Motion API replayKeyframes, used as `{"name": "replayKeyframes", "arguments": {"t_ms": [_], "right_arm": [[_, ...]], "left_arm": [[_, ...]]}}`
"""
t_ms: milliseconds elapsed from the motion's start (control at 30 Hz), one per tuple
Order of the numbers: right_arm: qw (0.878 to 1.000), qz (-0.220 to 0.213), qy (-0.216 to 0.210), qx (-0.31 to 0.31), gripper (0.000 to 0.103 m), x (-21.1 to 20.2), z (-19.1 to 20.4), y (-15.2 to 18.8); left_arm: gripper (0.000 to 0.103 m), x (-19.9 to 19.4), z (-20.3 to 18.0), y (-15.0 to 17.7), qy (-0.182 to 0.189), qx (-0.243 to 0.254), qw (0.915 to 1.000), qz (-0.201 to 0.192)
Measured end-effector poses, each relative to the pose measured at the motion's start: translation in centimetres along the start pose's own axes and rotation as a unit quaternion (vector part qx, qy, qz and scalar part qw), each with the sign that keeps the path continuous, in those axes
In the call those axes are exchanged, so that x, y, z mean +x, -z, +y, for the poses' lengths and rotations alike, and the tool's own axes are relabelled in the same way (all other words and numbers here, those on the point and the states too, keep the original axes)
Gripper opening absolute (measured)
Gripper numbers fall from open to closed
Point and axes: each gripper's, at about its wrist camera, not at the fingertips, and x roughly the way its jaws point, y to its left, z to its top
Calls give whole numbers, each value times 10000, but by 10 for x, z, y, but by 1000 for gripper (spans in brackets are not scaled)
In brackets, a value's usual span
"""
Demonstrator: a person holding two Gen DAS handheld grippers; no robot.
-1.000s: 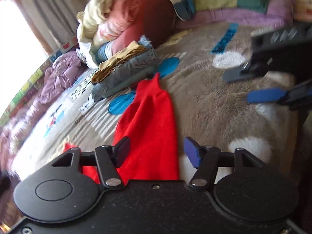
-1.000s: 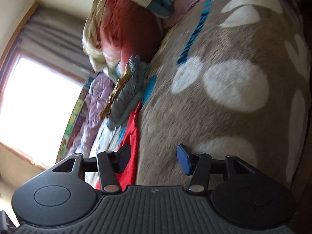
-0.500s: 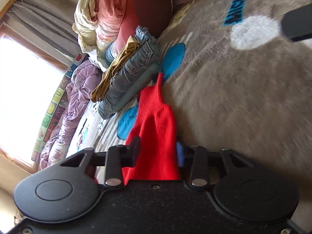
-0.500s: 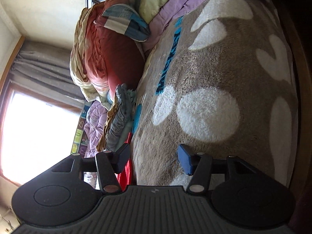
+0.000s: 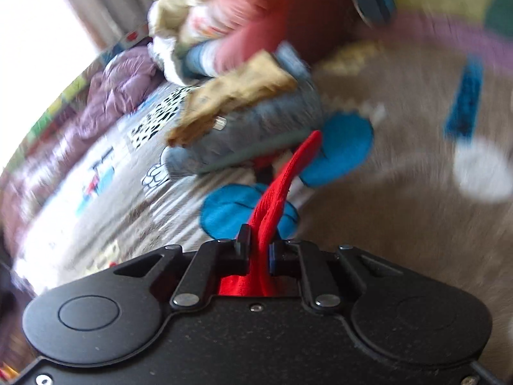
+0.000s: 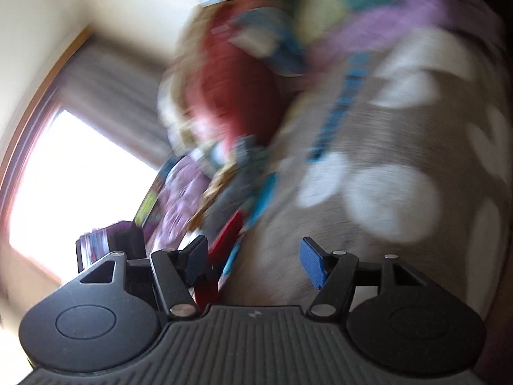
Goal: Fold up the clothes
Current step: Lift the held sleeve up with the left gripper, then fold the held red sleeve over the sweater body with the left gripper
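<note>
between the left gripper point(image 5: 259, 250) fingers, red garment point(image 5: 285, 179) is pinched.

Both wrist cams low over blanket point(image 5: 400, 211), sharing clothes pile point(image 6: 237, 102).

A ribbed red knit garment point(image 5: 282, 189) is pinched in the matt black plastic left gripper point(image 5: 258, 250), its pivots capped by shiny metal rivets. Beneath lies a shaggy, plush blanket point(image 5: 400, 218); folded denim jeans point(image 5: 256, 134) look coarse.
</note>
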Motion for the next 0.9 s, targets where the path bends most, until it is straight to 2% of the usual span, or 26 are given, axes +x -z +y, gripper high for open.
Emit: {"name": "replayKeyframes", "arguments": {"t_ms": [67, 133, 233, 333, 533, 667, 767, 900], "right_arm": [[9966, 308, -298, -709, 69, 7, 25, 11], [9865, 740, -532, -1358, 70, 16, 49, 27], [9626, 1270, -653, -2303, 70, 28, 80, 56], [9415, 1611, -753, -2862, 70, 37, 101, 82], [8936, 1808, -669, -4053, 69, 38, 132, 129], [8674, 1867, -631, -4570, 68, 38, 141, 151], [8570, 1900, -584, -4754, 66, 32, 143, 161], [8522, 1877, -524, -4856, 66, 34, 143, 165]], "left_arm": [[9, -17, 22, -4, 98, -360, 9992, -131], [9, -34, 38, -5, 141, -601, 9978, -251], [9, -55, 61, -7, 143, -814, 9956, -433], [9, -69, 85, -2, 123, -1040, 9928, -575], [9, -93, 125, 20, 58, -1424, 9868, -770], [9, -108, 152, 35, 5, -1660, 9821, -892], [8, -114, 171, 52, -28, -1874, 9780, -913], [8, -120, 197, 77, -52, -2171, 9717, -926]]}}
